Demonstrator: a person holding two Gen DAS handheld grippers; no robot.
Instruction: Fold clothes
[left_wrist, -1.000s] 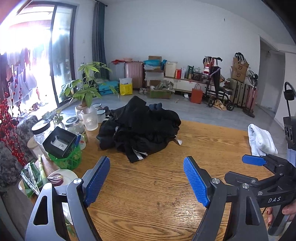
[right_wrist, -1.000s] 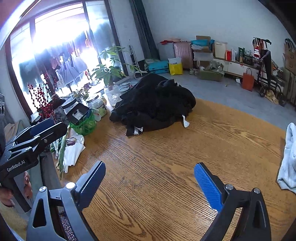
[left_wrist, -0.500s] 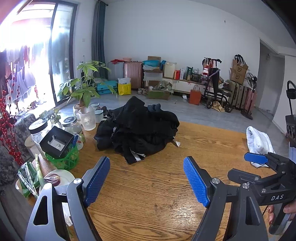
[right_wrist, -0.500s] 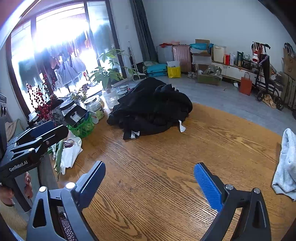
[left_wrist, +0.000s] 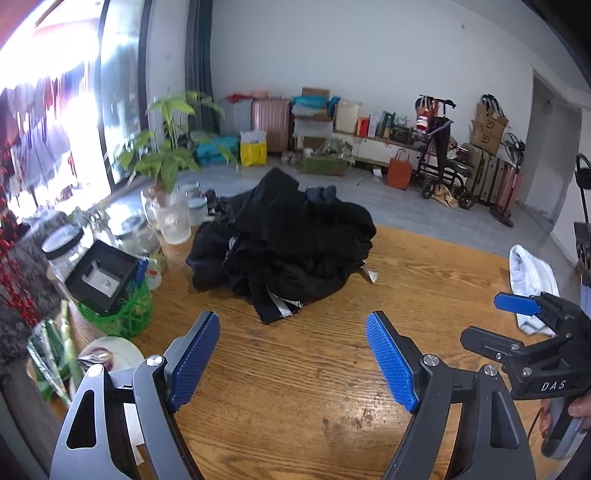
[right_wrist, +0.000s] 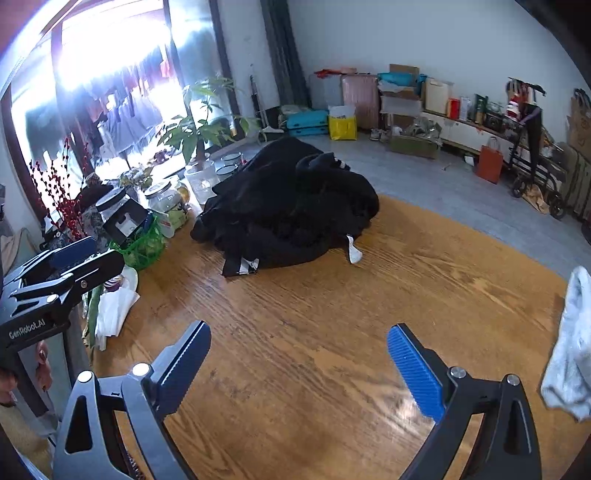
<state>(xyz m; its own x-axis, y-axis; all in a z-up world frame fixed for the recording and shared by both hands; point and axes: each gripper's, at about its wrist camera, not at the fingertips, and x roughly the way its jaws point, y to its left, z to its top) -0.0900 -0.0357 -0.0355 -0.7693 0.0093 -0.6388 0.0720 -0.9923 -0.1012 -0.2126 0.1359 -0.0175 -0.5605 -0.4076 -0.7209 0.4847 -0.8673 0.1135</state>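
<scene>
On the far side of the wooden table (left_wrist: 303, 373) I see the black clothes heap (left_wrist: 284, 243); my left gripper (left_wrist: 295, 362) and right gripper (right_wrist: 299, 369) hover well short, both spread wide, empty.

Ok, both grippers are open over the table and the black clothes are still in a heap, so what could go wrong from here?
1. The black clothes heap lies right beside the glass jars and the ribbed glass vase; dragging a garment out could tip them.
2. The pile is tangled, so the left gripper or the right gripper may pinch several layers and lift more than one garment.
3. The white cloth at the table's right edge could be swept off.
</scene>
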